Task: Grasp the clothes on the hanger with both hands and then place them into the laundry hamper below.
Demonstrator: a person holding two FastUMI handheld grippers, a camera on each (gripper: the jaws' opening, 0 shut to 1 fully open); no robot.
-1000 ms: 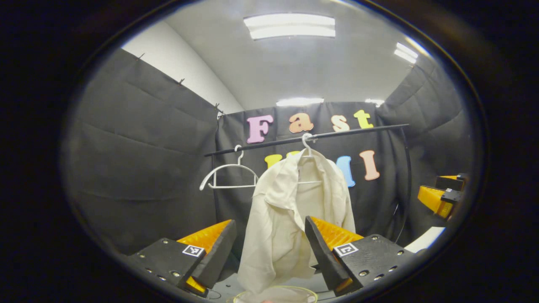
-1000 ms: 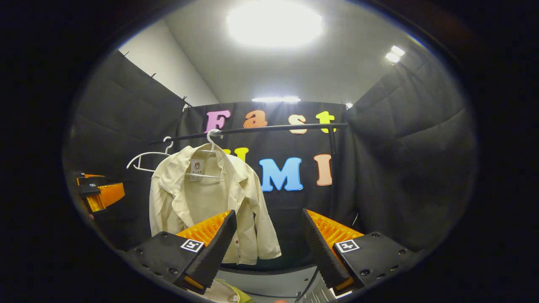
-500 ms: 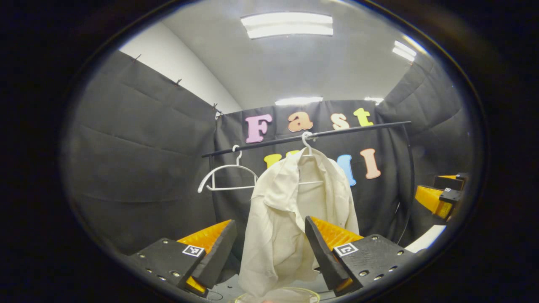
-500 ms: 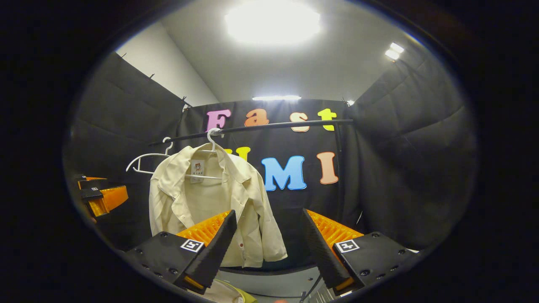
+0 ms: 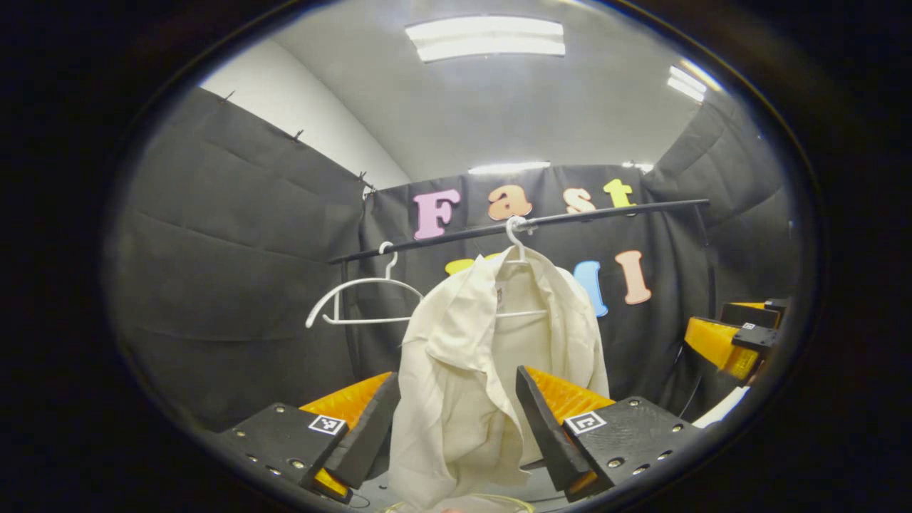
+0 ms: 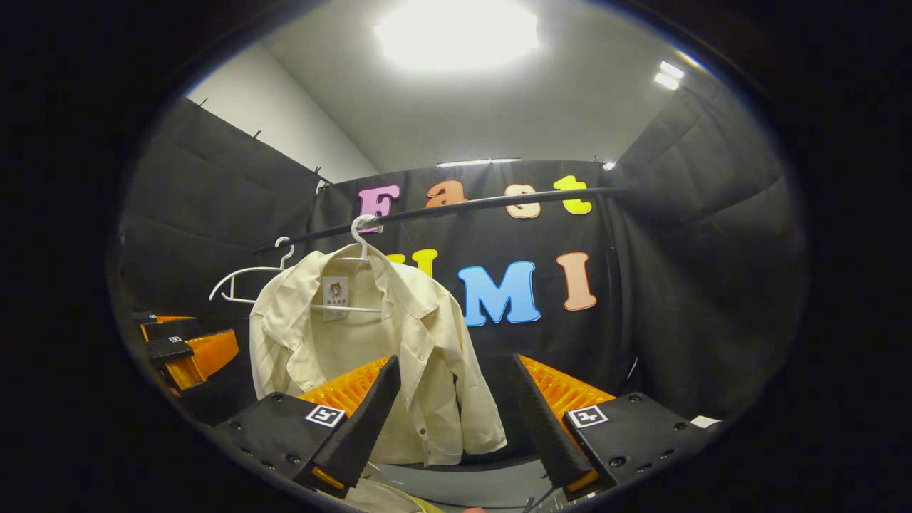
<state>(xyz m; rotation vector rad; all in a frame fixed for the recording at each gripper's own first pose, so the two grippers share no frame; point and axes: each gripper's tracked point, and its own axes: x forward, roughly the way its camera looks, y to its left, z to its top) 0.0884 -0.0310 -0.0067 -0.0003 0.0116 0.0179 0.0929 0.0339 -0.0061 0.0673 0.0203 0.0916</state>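
L to R as I see it: in the left gripper view an empty white hanger (image 5: 360, 299) hangs at the L end of the rail (image 5: 520, 224), then the cream shirt (image 5: 484, 356) on its own hanger (image 5: 514, 246), dead ahead of my left gripper (image 5: 456, 420), whose fingers are spread wide w/ nothing between them but shirt cloth further back, not touching as far as I can judge. Shirt's long axis is vertical, draped open-fronted, hem low near a pale rim at the bottom edge, prob. the hamper (image 5: 463, 503), though too little of it shows to be sure. Far R in that view sits my other tool. In the right gripper view the shirt (image 6: 370, 342) lies ahead and to the L of the right gripper (image 6: 456, 420), also wide open and empty, so I judge the L hand is better lined up and the R needs to swing leftward before closing. Nothing grasped yet; I'm at the approach stage. Risk I see: pulling down w/o clearing the hook could drag the hanger along the rail. Booth is black cloth walls, white ceiling w/ bright light panels.
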